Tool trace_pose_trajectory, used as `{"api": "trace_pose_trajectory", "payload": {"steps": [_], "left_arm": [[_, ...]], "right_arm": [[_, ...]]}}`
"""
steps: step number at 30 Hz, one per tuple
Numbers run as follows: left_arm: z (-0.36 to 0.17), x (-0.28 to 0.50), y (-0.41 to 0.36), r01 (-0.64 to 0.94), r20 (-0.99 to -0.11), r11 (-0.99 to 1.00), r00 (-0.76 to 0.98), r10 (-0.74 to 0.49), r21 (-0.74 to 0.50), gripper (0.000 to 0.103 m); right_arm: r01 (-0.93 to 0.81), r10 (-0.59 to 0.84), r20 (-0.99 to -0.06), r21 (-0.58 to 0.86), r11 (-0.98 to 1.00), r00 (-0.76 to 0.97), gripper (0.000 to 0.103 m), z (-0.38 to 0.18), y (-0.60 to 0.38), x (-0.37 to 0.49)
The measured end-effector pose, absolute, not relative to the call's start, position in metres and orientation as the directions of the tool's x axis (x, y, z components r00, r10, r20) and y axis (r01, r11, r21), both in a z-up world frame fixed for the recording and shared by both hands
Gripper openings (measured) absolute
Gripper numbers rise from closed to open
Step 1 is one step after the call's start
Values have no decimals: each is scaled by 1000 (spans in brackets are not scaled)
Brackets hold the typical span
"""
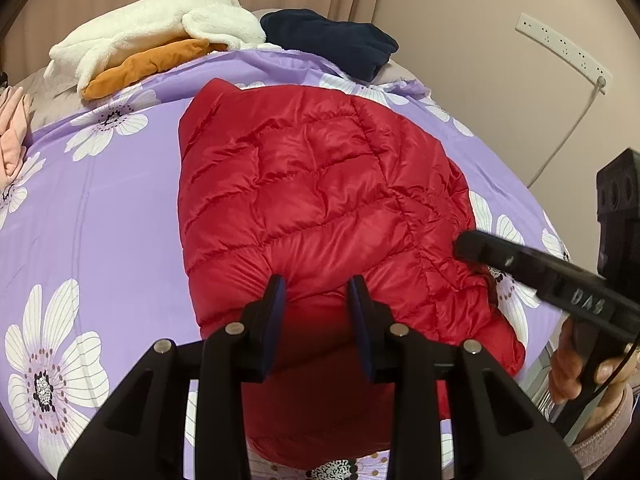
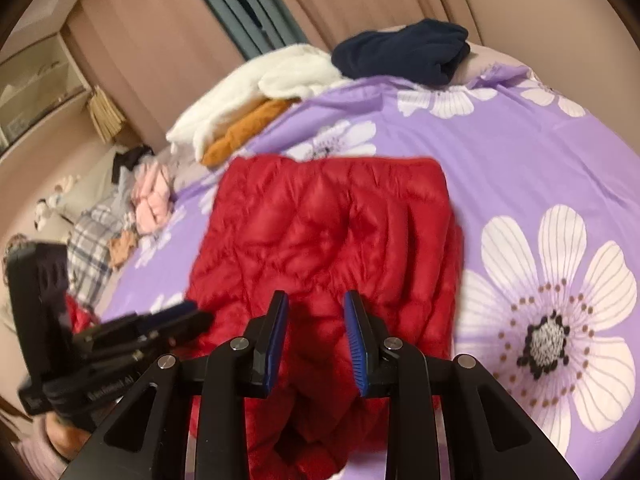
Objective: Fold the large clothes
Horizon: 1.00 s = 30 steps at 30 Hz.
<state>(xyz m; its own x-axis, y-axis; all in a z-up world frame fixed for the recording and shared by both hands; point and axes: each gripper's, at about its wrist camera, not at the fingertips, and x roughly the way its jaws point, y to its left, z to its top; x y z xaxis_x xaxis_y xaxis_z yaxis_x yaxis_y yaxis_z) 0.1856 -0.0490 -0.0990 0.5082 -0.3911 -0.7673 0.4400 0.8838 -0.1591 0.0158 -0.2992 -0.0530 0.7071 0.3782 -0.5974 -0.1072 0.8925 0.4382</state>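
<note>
On the bed's lilac flowered cover [image 1: 120, 208] the red quilted jacket [image 1: 312, 184] lies folded into a compact slab near the front edge, and both the left gripper [image 1: 318, 292] and right gripper [image 2: 316, 312] hang parted and empty above its near hem, apparently letting the fold settle.

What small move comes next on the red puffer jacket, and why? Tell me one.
Probably pull both grippers back and leave the red jacket where it is. It already lies as a compact folded block on the purple floral bedspread, and neither the left gripper nor the right gripper has cloth pinched between its parted pads.
</note>
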Motion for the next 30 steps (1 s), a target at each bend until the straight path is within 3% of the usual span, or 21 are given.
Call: {"api": "trace_pose_trajectory", "payload": {"steps": [6, 22, 30], "left_arm": [[-104, 186, -51, 449, -773, 882, 504, -385, -147, 33], [-103, 164, -33, 451, -782, 876, 481, -398, -168, 37], [-112, 163, -36, 444, -797, 882, 471, -379, -157, 43]], "right_arm": [[-71, 367, -639, 438, 896, 676, 28, -71, -298, 27], [-51, 374, -636, 465, 884, 675, 28, -78, -298, 25], [-48, 392, -575, 521, 852, 718, 28, -61, -310, 15]]}}
